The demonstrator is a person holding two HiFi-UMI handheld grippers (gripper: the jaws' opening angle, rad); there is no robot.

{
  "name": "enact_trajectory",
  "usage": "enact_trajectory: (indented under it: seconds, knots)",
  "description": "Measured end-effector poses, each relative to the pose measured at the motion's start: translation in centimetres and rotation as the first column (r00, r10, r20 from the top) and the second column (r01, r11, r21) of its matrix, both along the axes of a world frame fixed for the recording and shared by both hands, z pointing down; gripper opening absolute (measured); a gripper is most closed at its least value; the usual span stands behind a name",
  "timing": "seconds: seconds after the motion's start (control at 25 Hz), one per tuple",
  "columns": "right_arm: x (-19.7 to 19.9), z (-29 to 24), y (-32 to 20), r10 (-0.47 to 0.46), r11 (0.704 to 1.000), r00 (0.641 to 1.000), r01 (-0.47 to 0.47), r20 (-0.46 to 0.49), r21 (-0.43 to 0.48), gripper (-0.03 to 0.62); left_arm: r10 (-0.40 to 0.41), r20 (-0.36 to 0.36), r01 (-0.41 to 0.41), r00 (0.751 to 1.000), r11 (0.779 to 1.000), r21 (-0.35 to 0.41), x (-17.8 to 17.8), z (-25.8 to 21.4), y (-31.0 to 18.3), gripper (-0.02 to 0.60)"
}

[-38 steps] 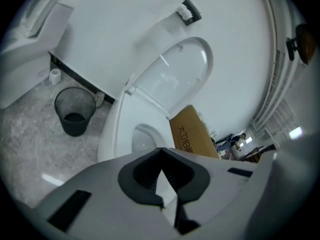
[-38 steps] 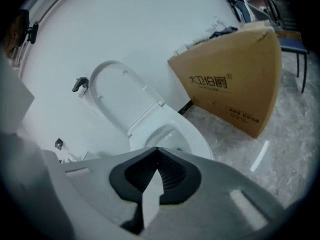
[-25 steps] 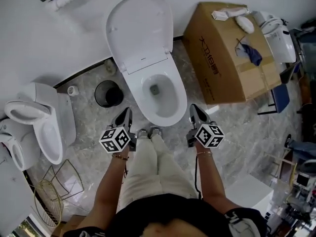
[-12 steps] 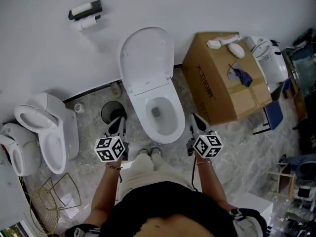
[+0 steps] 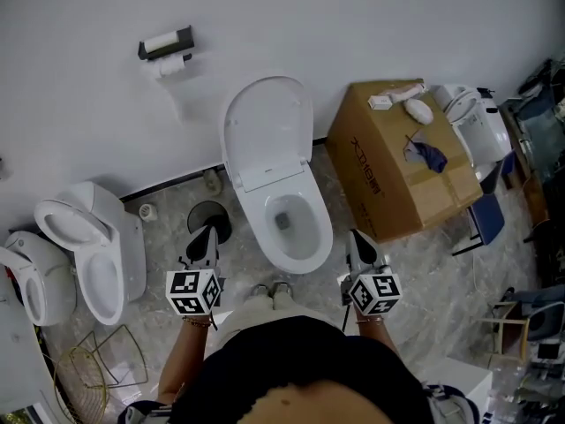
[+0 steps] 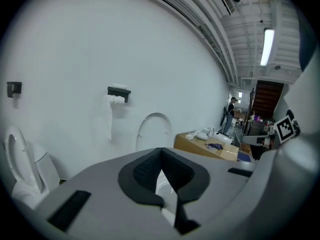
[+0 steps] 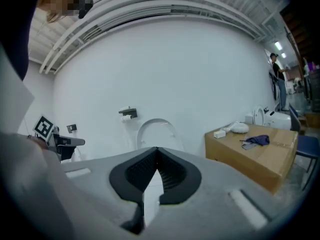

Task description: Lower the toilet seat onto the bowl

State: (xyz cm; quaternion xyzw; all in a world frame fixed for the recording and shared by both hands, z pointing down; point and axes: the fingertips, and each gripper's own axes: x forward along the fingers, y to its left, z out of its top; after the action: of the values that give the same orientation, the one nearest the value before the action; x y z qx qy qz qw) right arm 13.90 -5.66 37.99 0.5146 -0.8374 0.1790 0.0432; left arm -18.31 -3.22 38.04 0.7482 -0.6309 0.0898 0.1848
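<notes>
The toilet seat stands raised, leaning back toward the white wall behind the bowl. It does not lie on the bowl. The bowl's rim is bare and the water at the bottom is open to view. Whether the upright panel is the seat alone or the seat and lid together cannot be told from the head view. The left gripper is held low at the left of the bowl's front, near a dark waste bin. The right gripper is held at the bowl's right front, near a cardboard box. Neither touches the toilet, and both are well apart from the raised seat. In each gripper's own view the jaws are closed tip to tip with nothing between them, and the seat shows beyond them as a pale arch against the wall. A paper holder hangs on the wall to the left, and other toilets stand at the far left. Judgement: the required end state is not present. What remains is the whole lowering, with a gripper brought up to the seat's top edge and the seat swung forward and eased down onto the rim.
</notes>
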Motion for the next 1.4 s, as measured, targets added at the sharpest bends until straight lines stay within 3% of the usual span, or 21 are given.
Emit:
enact_trajectory:
  seconds: [0.28, 0.52, 1.0, 1.16, 1.4]
  knots:
    - [-2.5, -2.3, 3.2, -0.046, 0.995, 0.994, 0.055, -0.098, 0.088, 0.005, 0.011, 0.067, -0.01, 0.998, 1.0, -0.025, 0.2, -0.2, 2.8, 0.003]
    - [-3.8, -5.0, 4.5, -0.059, 0.976, 0.998, 0.058, 0.0, 0.21, 0.005, 0.012, 0.05, -0.012, 0.999, 1.0, 0.01, 1.3, -0.8, 4.7, 0.003]
    - [-3.2, -3.5, 5.0, -0.022, 0.981, 0.999, 0.027, -0.027, 0.194, 0.005, -0.016, 0.069, 0.009, 0.998, 0.996, 0.092, 2.2, -0.6, 5.7, 0.003]
    - [-2.9, -1.8, 5.3, -0.033, 0.99, 0.997, 0.042, -0.069, 0.138, 0.005, -0.007, 0.075, 0.001, 0.997, 0.997, 0.077, 2.5, 0.7, 6.1, 0.003]
    - [-3.2, -1.4, 5.0, -0.041, 0.991, 0.996, 0.051, -0.082, 0.122, 0.005, -0.008, 0.073, 0.002, 0.997, 0.997, 0.073, 2.5, 1.0, 6.1, 0.003]
